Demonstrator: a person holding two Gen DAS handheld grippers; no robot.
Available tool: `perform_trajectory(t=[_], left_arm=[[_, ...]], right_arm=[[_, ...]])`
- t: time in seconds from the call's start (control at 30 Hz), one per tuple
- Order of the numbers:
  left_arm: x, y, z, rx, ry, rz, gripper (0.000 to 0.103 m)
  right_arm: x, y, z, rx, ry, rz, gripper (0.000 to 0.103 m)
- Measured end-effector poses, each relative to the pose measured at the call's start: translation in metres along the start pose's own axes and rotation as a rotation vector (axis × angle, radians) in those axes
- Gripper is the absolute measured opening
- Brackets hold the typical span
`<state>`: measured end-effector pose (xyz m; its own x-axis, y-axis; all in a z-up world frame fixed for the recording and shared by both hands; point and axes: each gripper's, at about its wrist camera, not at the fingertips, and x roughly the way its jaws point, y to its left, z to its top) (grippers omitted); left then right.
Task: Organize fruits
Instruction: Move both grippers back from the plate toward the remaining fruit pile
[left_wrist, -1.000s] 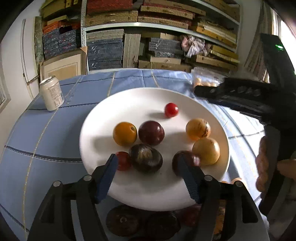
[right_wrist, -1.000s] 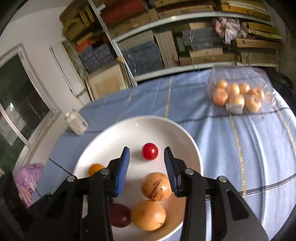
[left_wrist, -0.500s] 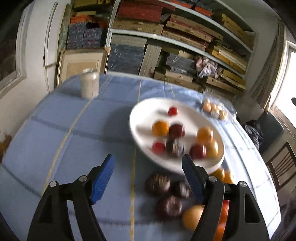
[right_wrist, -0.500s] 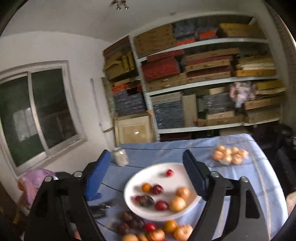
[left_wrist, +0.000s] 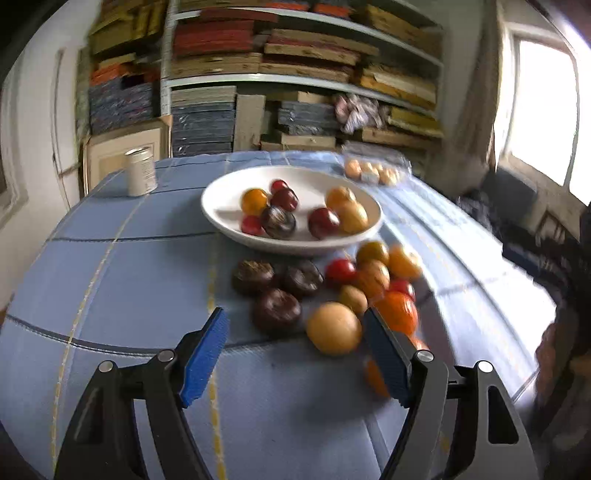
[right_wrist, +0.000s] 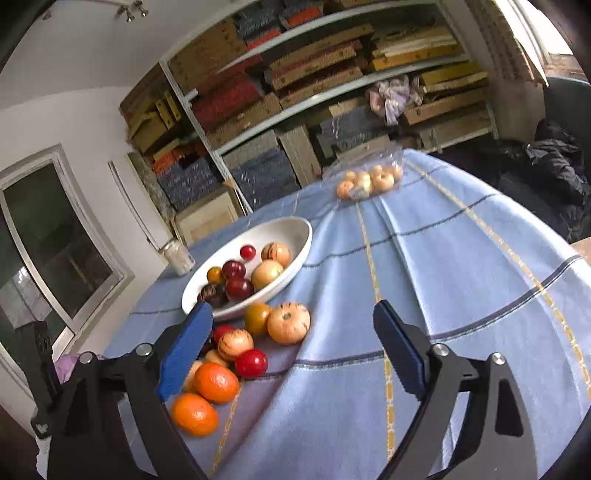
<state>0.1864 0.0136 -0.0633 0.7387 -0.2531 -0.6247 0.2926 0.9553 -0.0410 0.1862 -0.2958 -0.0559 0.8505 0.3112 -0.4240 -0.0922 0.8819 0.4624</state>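
A lived-in home room doubling as storage. Wall shelves (right_wrist: 332, 92) sag with stacked boxed sets and boards behind a table under a blue checked tablecloth (right_wrist: 443, 258). A window (right_wrist: 55, 240) and a jacket-draped chair (right_wrist: 554, 166) flank it.

Window (left_wrist: 543, 110) daylight glares; left view motion-blurred, right sharper, edges fisheye-bent.

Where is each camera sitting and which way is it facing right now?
Left wrist: on the left gripper, angled down over loose fruit toward the white bowl; open jaws, a hand at right.
Right wrist: on the right gripper, tilted, facing bowl and shelves; jaws just opened, nothing between them.
Shared: bowl, can, bagged fruit.
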Motion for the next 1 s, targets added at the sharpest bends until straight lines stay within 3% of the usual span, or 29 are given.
perform_trajectory(t=[0.1,0.37,0.5,0.6,0.67,0.83,1.0], left_arm=[[0.008,-0.012,-0.004,0.052,0.02,0.024,0.076],[0.028,-0.017,-0.004,0.079,0.066,0.02,0.076],[0.039,-0.013,0.001,0.051,0.086,-0.003,0.076],[0.049,-0.008,0.003,0.035,0.108,0.021,0.076],[0.053,-0.001,0.004,0.01,0.127,0.012,0.087],[0.052,0.013,0.005,-0.004,0.124,0.075,0.094],[0.04,0.027,0.0,-0.02,0.117,0.145,0.095]], right_arm=[[-0.002,0.003,0.001,0.003,-0.002,0.008,0.089],[0.0,0.001,0.0,0.024,0.031,0.026,0.091],[0.0,0.0,0.0,0.034,0.032,0.035,0.091],[0.001,-0.001,0.0,0.042,0.042,0.039,0.093],[0.002,-0.001,0.0,0.049,0.049,0.042,0.093],[0.001,-0.002,0.0,0.053,0.05,0.044,0.093],[0.002,-0.004,-0.001,0.063,0.053,0.047,0.093]])
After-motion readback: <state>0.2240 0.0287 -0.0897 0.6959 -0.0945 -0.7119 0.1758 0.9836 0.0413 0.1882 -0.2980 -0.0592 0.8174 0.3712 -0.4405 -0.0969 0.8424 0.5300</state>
